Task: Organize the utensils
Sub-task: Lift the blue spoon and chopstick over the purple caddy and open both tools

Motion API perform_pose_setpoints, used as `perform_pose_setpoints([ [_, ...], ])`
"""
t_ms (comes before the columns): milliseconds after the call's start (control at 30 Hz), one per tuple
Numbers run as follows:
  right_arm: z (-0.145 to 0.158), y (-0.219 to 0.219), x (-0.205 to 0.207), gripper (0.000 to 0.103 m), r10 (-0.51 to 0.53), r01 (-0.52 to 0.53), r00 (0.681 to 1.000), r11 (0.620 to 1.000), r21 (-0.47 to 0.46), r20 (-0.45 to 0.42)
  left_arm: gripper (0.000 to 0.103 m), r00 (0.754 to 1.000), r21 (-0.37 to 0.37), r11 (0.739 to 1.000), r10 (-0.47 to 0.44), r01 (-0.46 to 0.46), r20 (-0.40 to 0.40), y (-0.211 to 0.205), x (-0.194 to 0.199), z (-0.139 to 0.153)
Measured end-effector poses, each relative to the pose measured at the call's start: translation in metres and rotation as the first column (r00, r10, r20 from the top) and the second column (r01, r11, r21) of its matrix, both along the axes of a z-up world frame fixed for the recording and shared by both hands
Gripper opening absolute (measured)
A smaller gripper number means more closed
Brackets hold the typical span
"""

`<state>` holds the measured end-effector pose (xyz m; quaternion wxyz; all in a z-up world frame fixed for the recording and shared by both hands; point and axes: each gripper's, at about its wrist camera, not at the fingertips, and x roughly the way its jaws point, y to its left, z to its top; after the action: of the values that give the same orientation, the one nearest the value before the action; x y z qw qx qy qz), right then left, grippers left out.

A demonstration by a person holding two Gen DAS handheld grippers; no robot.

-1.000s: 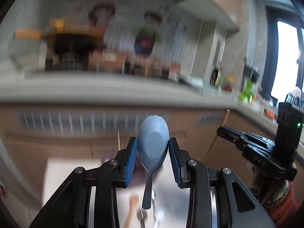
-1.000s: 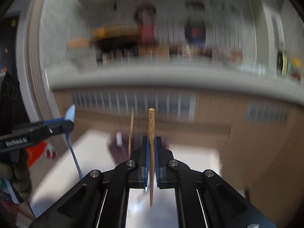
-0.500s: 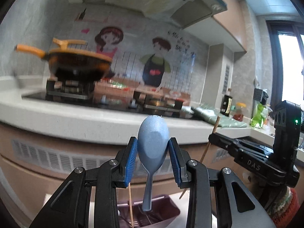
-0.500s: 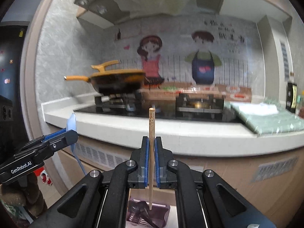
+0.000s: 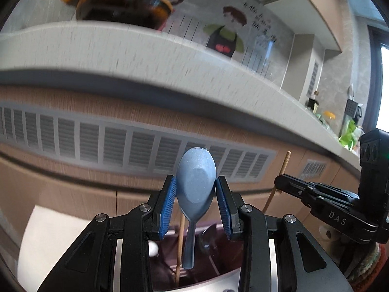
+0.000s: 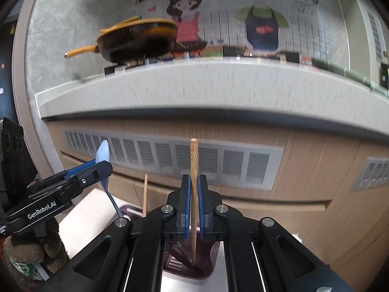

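Chopstick (image 6: 194,192) clenched in right tongs (image 6: 194,204), spoon (image 5: 196,187) in left tongs (image 5: 196,204); holder (image 6: 170,265) below mostly hidden.

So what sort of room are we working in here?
A home kitchen, most likely: an orange-handled pan sits on a stove atop the grey countertop, with a cartoon cook mural on the wall behind.

A home kitchen: stone countertop (image 6: 218,87), orange-handled wok (image 6: 138,39) on a stove, cartoon-cook wall tiles (image 6: 262,19).

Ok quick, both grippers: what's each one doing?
Left gripper: closed on the blue spoon, handle pointing down.
Right gripper: closed on a wooden chopstick, upright.
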<state>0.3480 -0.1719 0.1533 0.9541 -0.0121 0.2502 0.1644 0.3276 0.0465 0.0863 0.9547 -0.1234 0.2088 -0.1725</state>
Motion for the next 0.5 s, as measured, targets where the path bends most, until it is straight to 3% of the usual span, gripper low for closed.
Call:
perform_pose_setpoints([
  [333, -0.05, 0.004, 0.005, 0.006, 0.024, -0.027, 0.992, 0.999, -0.018, -0.123, 0.035, 0.992, -0.011, 1.0, 0.015, -0.017, -0.123, 0.001, -0.001, -0.037],
  [500, -0.065, 0.002, 0.002, 0.009, 0.072, -0.074, 0.977, 0.997, -0.004, -0.199, 0.047, 0.992, -0.02, 0.999, 0.035, -0.038, -0.124, 0.007, -0.013, -0.029],
])
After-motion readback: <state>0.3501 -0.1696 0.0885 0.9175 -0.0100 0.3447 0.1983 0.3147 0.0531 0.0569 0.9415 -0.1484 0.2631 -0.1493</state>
